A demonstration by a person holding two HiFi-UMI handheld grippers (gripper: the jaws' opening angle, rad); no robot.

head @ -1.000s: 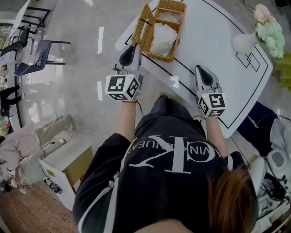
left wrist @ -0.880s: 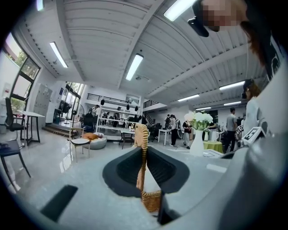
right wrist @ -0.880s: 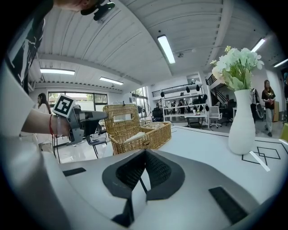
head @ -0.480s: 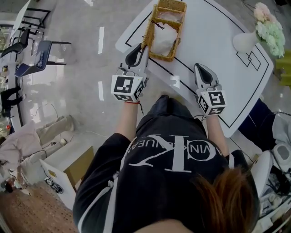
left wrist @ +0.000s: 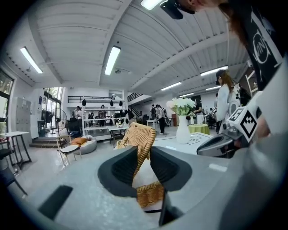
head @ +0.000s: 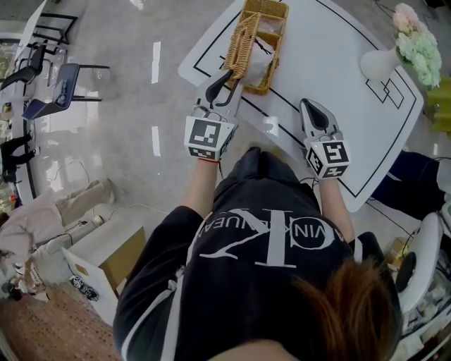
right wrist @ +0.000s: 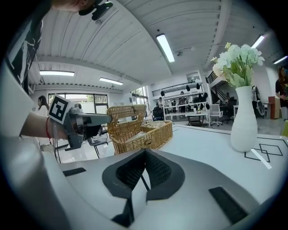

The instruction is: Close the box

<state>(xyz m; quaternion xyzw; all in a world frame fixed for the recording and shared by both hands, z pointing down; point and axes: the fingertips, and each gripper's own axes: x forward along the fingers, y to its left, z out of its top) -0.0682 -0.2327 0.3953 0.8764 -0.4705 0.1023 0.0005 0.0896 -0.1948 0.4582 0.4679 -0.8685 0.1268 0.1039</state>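
Swung inward since a second ago, the lid (head: 243, 44) leans half-shut over the box (head: 272, 10) at the worktop's (head: 331, 63) 11 o'clock corner, its rim between the just-widening jaws of the nearer left claw (head: 224, 79), box at its 1 o'clock, while the right claw (head: 315, 113) sits closed, empty.

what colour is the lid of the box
Golden-tan woven wicker; the lid shows best in the left gripper view.

- We see a tan, woven wicker box (head: 270, 9).
- Our table (head: 331, 77) is white with thin black lines.
- We note a white vase (head: 379, 65) holding pale green and pink flowers (head: 417, 44).
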